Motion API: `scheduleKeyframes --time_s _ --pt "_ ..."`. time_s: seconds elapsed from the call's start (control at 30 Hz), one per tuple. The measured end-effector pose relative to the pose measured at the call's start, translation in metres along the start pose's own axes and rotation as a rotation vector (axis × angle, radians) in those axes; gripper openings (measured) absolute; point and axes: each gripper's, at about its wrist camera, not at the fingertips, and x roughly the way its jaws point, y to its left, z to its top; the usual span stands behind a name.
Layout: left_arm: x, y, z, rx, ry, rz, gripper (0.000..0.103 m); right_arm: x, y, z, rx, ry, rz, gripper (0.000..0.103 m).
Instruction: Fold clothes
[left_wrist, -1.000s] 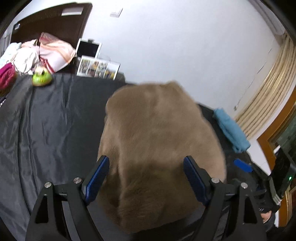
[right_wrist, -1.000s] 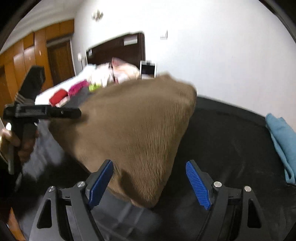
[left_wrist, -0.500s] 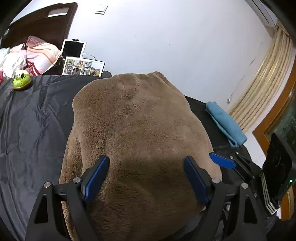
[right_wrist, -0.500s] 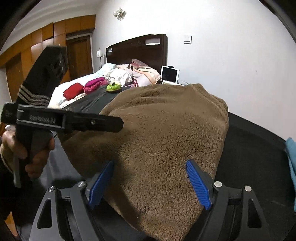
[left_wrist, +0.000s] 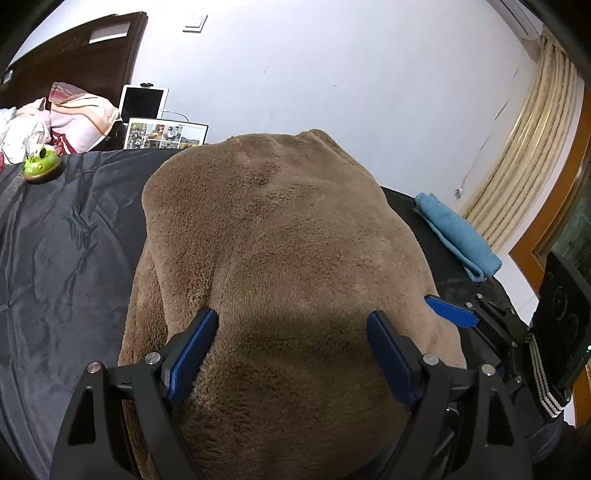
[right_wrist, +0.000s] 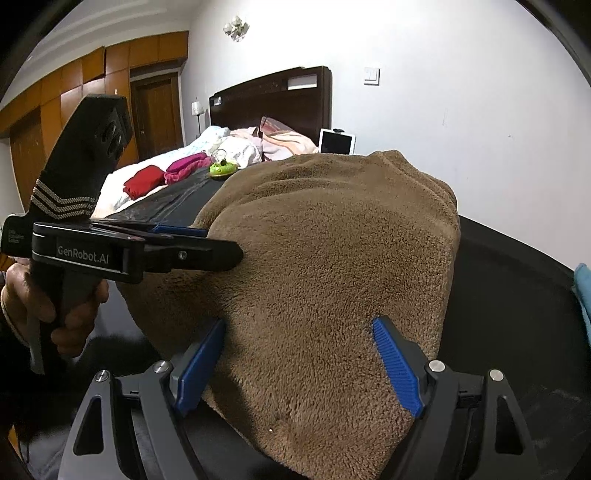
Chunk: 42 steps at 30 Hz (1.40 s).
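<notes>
Left gripper (left_wrist: 291, 350) spread wide over the brown fleece garment (left_wrist: 280, 266), right gripper (right_wrist: 299, 354) wide too, fleece between both sets of fingers. Garment heaped at centre on the dark sheet (left_wrist: 66, 251); blue towel (left_wrist: 458, 236) at three o'clock.

Brown fleece garment (left_wrist: 288, 258) lies folded over in a thick mound; pile plush, edges rounded.
</notes>
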Motion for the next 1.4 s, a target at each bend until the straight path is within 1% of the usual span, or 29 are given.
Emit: scheduleKeyframes --time_s 0.23,0.43,0.47,0.57,0.67,0.7,0.77,0.83,0.93,1.0,1.07,1.17,1.27,1.33,1.4 --pt "0.001 -0.002 -0.002 0.012 -0.008 0.009 0.086 0.001 0.000 0.000 -0.005 0.000 -0.003 0.083" --pt "-0.002 0.000 -0.002 0.003 -0.012 -0.004 0.086 0.002 -0.001 0.000 -0.008 -0.001 -0.004 0.083" --pt "-0.004 0.001 0.000 -0.006 -0.011 -0.011 0.086 0.002 -0.001 0.000 -0.008 -0.001 -0.003 0.083" --pt "-0.017 0.006 0.009 -0.061 -0.025 -0.069 0.088 0.002 -0.002 -0.001 -0.004 -0.002 0.000 0.084" --pt "-0.029 0.017 0.020 -0.130 -0.046 -0.093 0.091 0.002 -0.003 -0.001 0.000 -0.003 0.003 0.084" --pt "-0.033 0.022 0.024 -0.149 -0.056 -0.084 0.092 0.003 -0.003 -0.001 0.001 -0.004 0.004 0.084" --pt "-0.037 0.029 0.031 -0.174 -0.069 -0.049 0.099 0.003 -0.004 -0.001 0.002 -0.004 0.006 0.084" --pt "-0.038 0.037 0.039 -0.196 -0.077 -0.017 0.102 0.003 -0.004 -0.001 0.004 -0.005 0.008 0.085" --pt "-0.029 0.042 0.050 -0.180 -0.033 0.002 0.102 0.003 -0.005 -0.001 0.006 -0.006 0.011 0.085" --pt "-0.015 0.043 0.056 -0.153 0.019 0.045 0.102 0.003 -0.005 -0.002 0.007 -0.007 0.012 0.085" --pt "0.001 0.047 0.061 -0.147 0.080 0.055 0.102 0.003 -0.005 -0.002 0.008 -0.007 0.014 0.085" --pt "0.022 0.060 0.063 -0.175 0.178 0.021 0.102 0.003 -0.005 -0.001 0.009 -0.010 0.016 0.085" --pt "0.037 0.072 0.062 -0.224 0.260 -0.025 0.102 0.002 -0.006 -0.001 0.011 -0.012 0.019 0.085" --pt "0.047 0.078 0.061 -0.242 0.314 -0.066 0.102 0.001 -0.006 -0.001 0.013 -0.014 0.020 0.085" --pt "0.056 0.081 0.061 -0.240 0.355 -0.105 0.102 0.001 -0.006 0.000 0.014 -0.015 0.022 0.085"
